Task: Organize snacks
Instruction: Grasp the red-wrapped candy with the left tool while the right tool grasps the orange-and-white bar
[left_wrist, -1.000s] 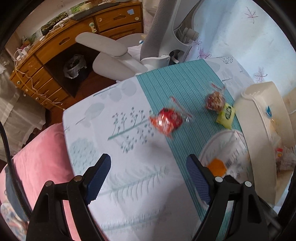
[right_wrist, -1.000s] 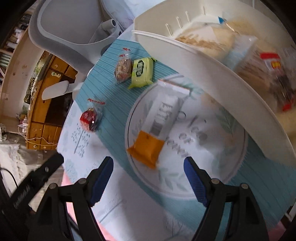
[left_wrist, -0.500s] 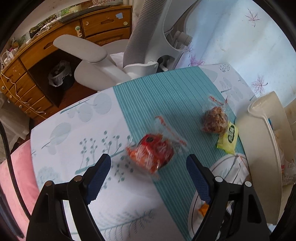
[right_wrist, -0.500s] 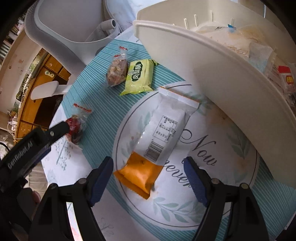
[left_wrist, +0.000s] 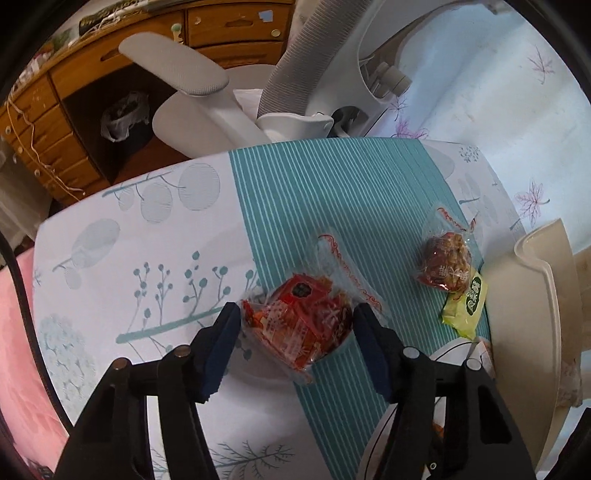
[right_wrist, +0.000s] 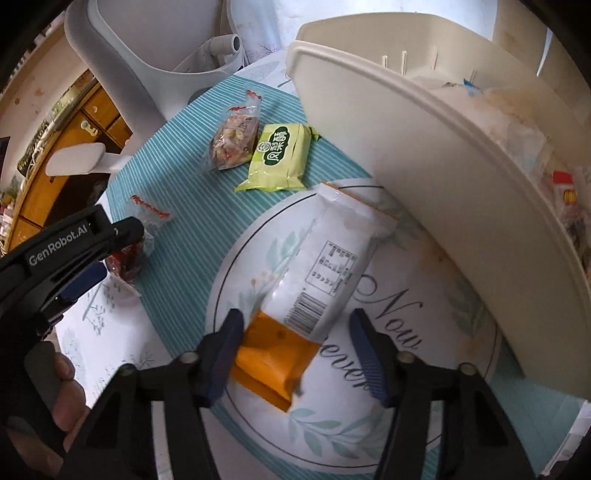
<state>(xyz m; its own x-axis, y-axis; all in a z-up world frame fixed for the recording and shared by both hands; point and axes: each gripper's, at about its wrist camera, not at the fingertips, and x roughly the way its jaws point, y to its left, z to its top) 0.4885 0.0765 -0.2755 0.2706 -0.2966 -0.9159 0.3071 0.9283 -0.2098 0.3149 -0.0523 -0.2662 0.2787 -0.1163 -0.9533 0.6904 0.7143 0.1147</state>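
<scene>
My left gripper (left_wrist: 297, 325) stands with its jaws on either side of a red snack packet (left_wrist: 299, 326) that lies on the tablecloth; both pads look to touch its wrapper. My right gripper (right_wrist: 295, 334) is open around the orange end of a white and orange snack pack (right_wrist: 317, 273) lying on a round printed plate (right_wrist: 402, 373). A clear bag of nuts (left_wrist: 445, 266) and a green packet (left_wrist: 467, 306) lie to the right; both also show in the right wrist view, nuts (right_wrist: 234, 142), green packet (right_wrist: 279, 157).
A cream basket (right_wrist: 424, 155) holding several snacks stands at the right, its rim over the plate; it shows in the left wrist view too (left_wrist: 528, 332). A white office chair (left_wrist: 295, 85) and a wooden desk (left_wrist: 92, 74) stand beyond the table's far edge.
My left gripper moved forward to the red packet and narrowed around it. My right gripper moved down to the white and orange pack and narrowed around its orange end.
</scene>
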